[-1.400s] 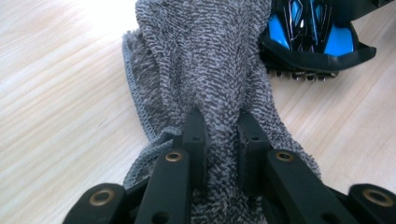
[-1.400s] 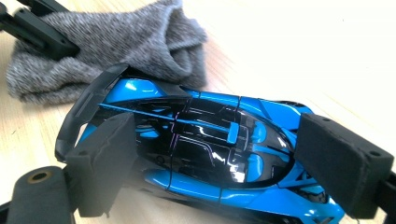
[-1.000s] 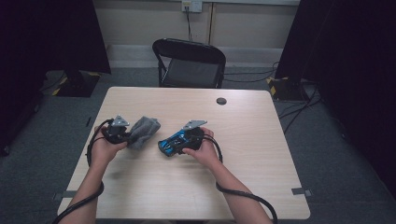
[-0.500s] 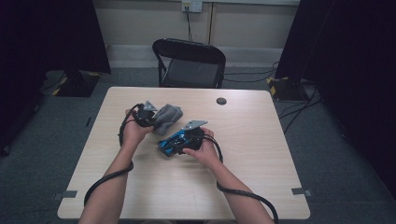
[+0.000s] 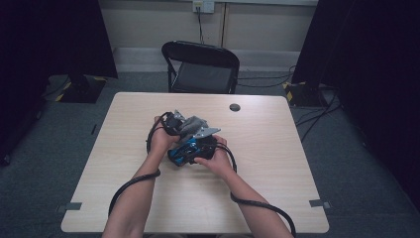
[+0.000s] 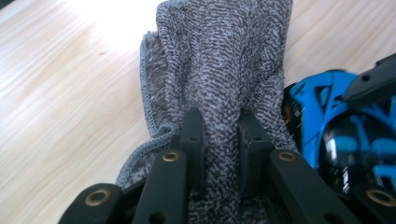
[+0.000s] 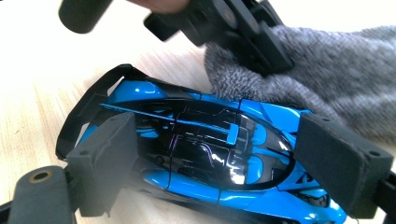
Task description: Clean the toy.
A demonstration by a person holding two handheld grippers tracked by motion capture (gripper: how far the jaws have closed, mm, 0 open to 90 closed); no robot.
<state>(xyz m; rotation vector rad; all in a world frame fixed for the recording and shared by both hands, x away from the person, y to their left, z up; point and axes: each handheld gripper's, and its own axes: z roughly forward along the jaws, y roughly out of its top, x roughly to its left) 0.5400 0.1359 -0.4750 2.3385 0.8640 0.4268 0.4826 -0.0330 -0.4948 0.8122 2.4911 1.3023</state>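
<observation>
Car (image 7: pixel 205 154): a glossy blue-and-black toy lying on the counter (image 5: pixel 277 148), clamped nose to tail by the right hand-held gripper (image 7: pixel 224 158). It looks light, stiff and slippery, with a thin rear wing likely fragile; hold the body ends. Just beyond it, the left hand-held gripper (image 6: pixel 219 140) pinches a soft grey cloth (image 6: pixel 219 60).
</observation>
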